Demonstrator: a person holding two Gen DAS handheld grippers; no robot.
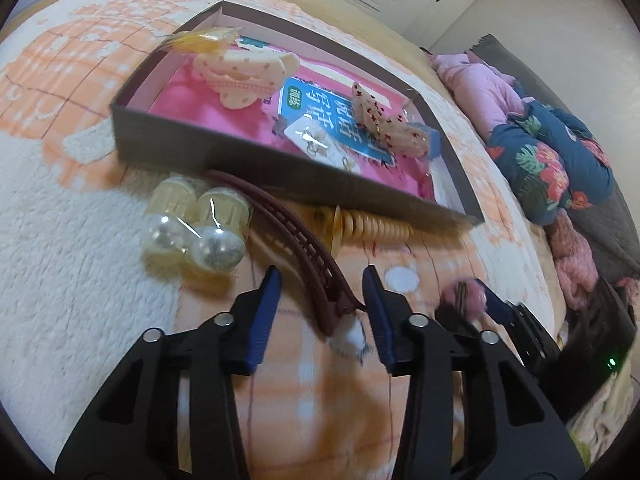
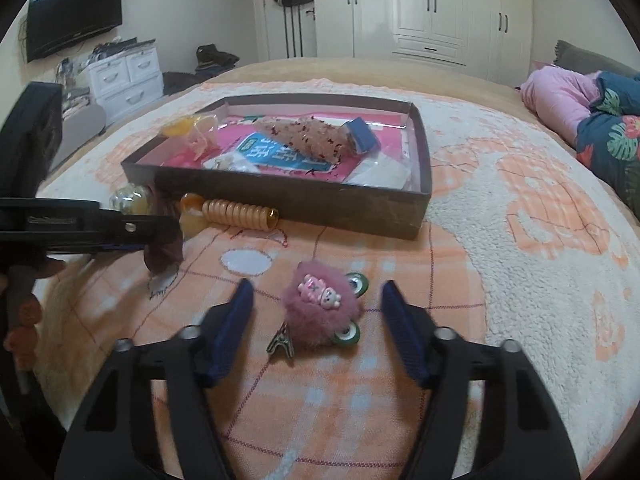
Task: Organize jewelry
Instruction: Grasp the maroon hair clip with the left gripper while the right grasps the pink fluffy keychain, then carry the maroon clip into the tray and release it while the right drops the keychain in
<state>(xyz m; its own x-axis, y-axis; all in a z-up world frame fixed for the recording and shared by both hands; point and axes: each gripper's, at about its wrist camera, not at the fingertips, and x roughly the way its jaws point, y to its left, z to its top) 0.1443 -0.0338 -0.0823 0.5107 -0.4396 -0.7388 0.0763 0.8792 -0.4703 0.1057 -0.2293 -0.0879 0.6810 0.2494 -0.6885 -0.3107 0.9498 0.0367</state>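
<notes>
Your left gripper (image 1: pixel 323 280) was spread wide around the near end of the maroon hair clip (image 1: pixel 296 240), which lay on the blanket (image 1: pixel 60 280) just outside the box's (image 1: pixel 192 148) near wall, its long axis running away from you toward that wall. Your right gripper (image 2: pixel 316 300), also wide, straddled the pink fluffy clip (image 2: pixel 322 310) nearer the blanket's front edge. Only the right view showed that clip's whole shape.

I count one shallow dark cardboard box (image 2: pixel 280 196) and two clear pearl-filled plastic capsules (image 1: pixel 192 216). Beside them I see one maroon curved hair clip (image 1: pixel 298 246), one coiled amber hair tie (image 2: pixel 236 212) and one fluffy pink pompom clip (image 2: pixel 320 314).
</notes>
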